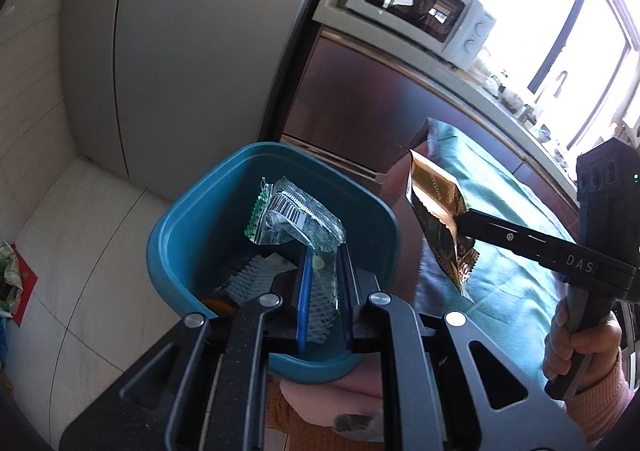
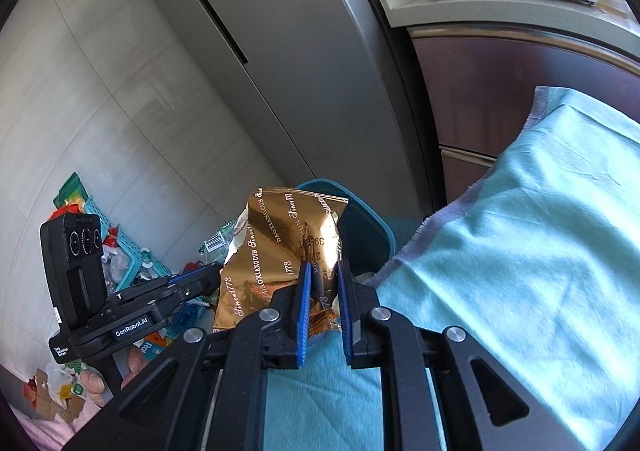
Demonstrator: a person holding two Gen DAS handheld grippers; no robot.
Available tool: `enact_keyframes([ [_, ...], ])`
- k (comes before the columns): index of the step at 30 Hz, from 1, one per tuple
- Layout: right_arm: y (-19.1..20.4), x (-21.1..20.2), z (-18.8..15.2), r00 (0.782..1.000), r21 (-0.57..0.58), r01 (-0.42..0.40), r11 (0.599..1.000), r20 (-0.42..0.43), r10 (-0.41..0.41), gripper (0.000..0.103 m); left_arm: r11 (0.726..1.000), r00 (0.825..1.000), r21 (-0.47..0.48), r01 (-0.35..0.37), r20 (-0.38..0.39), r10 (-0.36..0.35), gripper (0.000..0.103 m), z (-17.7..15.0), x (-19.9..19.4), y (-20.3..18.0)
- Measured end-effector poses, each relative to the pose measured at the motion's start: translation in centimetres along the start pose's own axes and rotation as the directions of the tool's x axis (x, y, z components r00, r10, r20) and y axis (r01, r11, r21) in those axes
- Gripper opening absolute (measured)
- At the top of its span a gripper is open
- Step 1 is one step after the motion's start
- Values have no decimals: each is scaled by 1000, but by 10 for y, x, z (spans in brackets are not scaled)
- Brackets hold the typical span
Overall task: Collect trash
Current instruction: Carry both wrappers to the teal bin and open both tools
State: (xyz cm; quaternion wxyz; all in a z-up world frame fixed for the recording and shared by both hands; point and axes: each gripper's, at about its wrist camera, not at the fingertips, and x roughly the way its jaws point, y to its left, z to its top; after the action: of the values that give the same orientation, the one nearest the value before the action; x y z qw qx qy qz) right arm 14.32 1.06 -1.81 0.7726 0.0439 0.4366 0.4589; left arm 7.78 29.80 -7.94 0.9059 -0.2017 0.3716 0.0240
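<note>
Where the floor [image 1: 60,251] runs off the left edge of the left wrist view, a heap of bright litter [image 1: 10,279] is cut by the frame and hard to make out. Next comes the teal bin [image 1: 176,235], its near rim hidden behind the left gripper [image 1: 322,291]. The left fingers [image 1: 305,291] are clenched on a clear wrapper [image 1: 298,221] that hangs over the bin's mouth; its lower end is lost between the pads. Paper and scraps lie on the bin's bottom, half covered and unclear. To the right, the gold bag [image 1: 434,223] hangs in the air just beside the bin's rim, above the edge of the teal cloth [image 1: 504,203] that covers the table. The right gripper [image 1: 460,221] grasps it by one side; only one finger shows in this view. In the right wrist view, the blue pads [image 2: 303,303] pinch the bag's [image 2: 276,247] crumpled lower edge, and the bag hides most of the bin [image 2: 360,219] behind it. Far right, a hand [image 1: 576,351] holds the right gripper's handle. A microwave [image 1: 424,19] sits above, its glass reflection dim.
</note>
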Motion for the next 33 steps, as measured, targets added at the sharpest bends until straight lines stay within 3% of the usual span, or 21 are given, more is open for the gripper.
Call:
enact_keyframes([
  [15, 6, 38, 6, 996, 16, 17, 1000, -82, -16, 15, 998, 998, -47, -46, -52, 44, 13, 5, 42, 19],
  [26, -1, 23, 3, 998, 44, -1, 999, -58, 4, 16, 997, 996, -64, -44, -82, 39, 13, -3, 57, 23],
  [33, -8, -21, -9, 1000, 22, 8, 1000, 12, -8, 32, 1000, 1000, 23, 2, -13, -2, 33, -7, 28, -9],
])
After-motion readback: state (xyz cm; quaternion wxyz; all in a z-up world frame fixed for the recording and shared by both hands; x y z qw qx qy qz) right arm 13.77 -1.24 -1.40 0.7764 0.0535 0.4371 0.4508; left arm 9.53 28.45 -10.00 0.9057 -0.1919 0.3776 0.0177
